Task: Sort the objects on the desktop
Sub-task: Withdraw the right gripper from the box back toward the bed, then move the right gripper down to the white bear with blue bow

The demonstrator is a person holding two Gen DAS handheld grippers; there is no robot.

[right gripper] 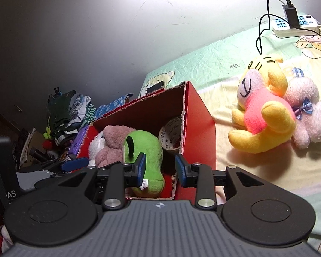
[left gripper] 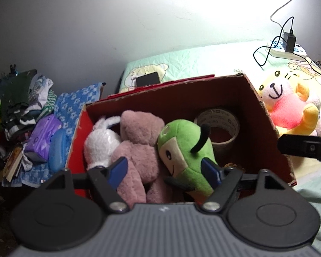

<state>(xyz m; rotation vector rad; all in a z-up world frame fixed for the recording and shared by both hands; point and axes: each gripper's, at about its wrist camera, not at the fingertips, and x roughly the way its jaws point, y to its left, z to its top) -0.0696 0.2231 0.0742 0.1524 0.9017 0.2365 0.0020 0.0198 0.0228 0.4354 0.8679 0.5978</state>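
A red cardboard box stands on the bed. Inside lie a green plush, a pink plush, a white bunny plush and a roll of brown tape. My left gripper is open and empty, just above the plush toys at the box's near edge. My right gripper is open and empty over the box's near right corner. A yellow bear plush and a pale pink plush lie on the bed right of the box.
A phone lies on the sheet behind the box. A power strip with a charger and cables sits at the far right. Left of the bed are piled clothes, a purple pack and a blue case.
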